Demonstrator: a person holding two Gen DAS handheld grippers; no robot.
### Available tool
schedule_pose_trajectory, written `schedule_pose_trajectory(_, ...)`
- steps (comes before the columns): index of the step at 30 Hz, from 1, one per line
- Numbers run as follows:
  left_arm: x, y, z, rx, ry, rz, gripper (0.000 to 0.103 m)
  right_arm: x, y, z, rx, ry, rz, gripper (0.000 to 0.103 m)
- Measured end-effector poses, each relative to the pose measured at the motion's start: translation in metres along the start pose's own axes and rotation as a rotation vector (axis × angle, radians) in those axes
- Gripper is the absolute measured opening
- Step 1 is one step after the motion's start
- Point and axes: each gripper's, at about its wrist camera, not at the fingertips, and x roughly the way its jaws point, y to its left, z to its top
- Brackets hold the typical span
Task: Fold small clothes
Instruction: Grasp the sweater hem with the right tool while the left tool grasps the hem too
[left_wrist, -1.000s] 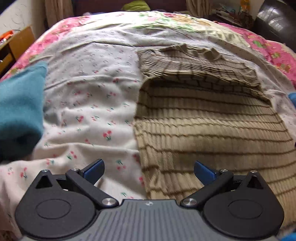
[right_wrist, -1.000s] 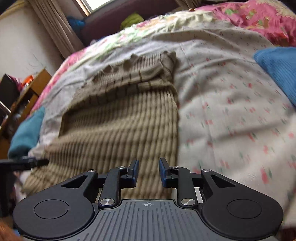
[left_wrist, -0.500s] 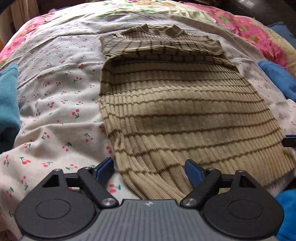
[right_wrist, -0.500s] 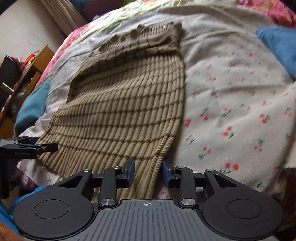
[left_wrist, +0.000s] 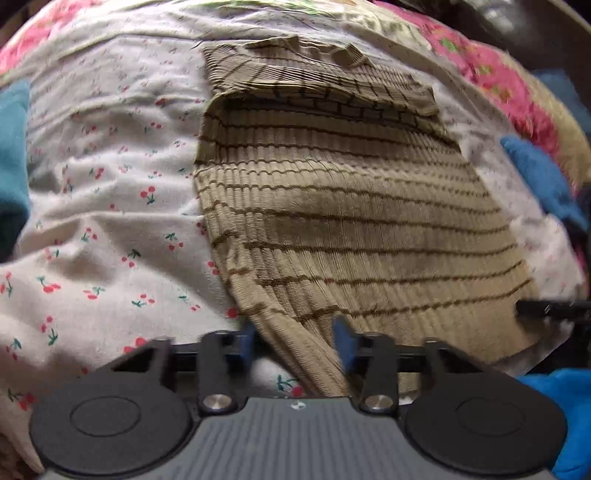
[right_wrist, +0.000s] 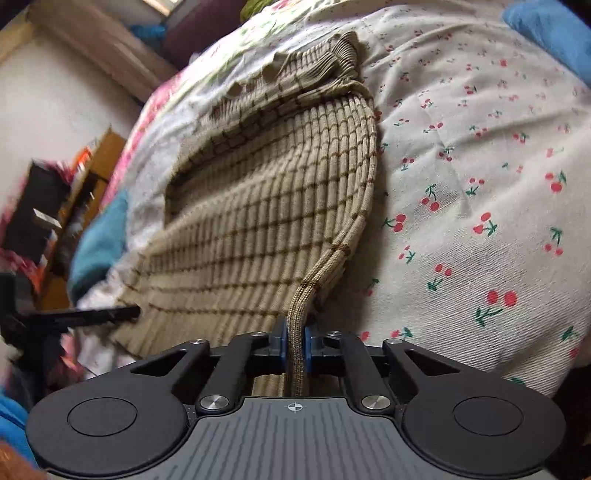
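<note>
From the left wrist view, one beige ribbed sweater (left_wrist: 347, 206) with thin brown stripes lies flat on the cherry-print bedsheet (left_wrist: 107, 236), its collar at the far end and its sleeves folded across the chest. The left gripper (left_wrist: 295, 341) sits at the near left corner of the hem; its jaws are closing, with the hem's edge between the two blue pads but not yet pinched. One teal cloth (left_wrist: 13, 155) lies at the left edge, one blue cloth (left_wrist: 543, 181) at the right.

From the right wrist view, the right gripper (right_wrist: 295, 345) has the sweater's (right_wrist: 266, 206) near right hem corner bunched into a cord, its jaws closing, pressed tight on it. The left gripper's dark fingertip (right_wrist: 96, 314) reaches the opposite hem corner.
</note>
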Motion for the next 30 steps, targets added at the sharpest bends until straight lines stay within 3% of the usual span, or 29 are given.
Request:
schedule_pose_trajectory(1, -0.001, 0.006, 0.001, -0.030, -0.001, -0.020, 0.031, -0.001, -0.001, 0.000, 0.019, -0.013, 0.021, 0.008)
schedule_pose_trajectory(3, -0.003, 0.017, 0.002, -0.099, -0.005, -0.072, 0.025, -0.002, 0.000, 0.002, 0.040, -0.038, 0.054, 0.008)
schedule_pose_trajectory(10, -0.014, 0.020, 0.007, -0.173, -0.072, -0.263, 0.021, -0.019, 0.011, 0.033, 0.133, -0.193, 0.256, 0.007)
schedule_pose_trajectory(13, -0.025, 0.026, 0.026, -0.226, -0.156, -0.387, 0.021, -0.025, 0.022, 0.062, 0.146, -0.284, 0.326, 0.007)
schedule_pose_trajectory(16, -0.031, 0.032, 0.054, -0.261, -0.244, -0.460, 0.021, -0.020, 0.029, 0.100, 0.157, -0.359, 0.344, 0.007)
schedule_pose_trajectory(22, -0.012, 0.060, 0.128, -0.354, -0.410, -0.475, 0.021, 0.027, 0.016, 0.182, 0.245, -0.453, 0.276, 0.007)
schedule_pose_trajectory(26, 0.023, 0.085, 0.165, -0.463, -0.468, -0.419, 0.021, 0.071, -0.010, 0.227, 0.314, -0.483, 0.174, 0.007)
schedule_pose_trajectory(30, 0.063, 0.106, 0.191, -0.532, -0.470, -0.327, 0.021, 0.110, -0.030, 0.251, 0.340, -0.489, 0.076, 0.006)
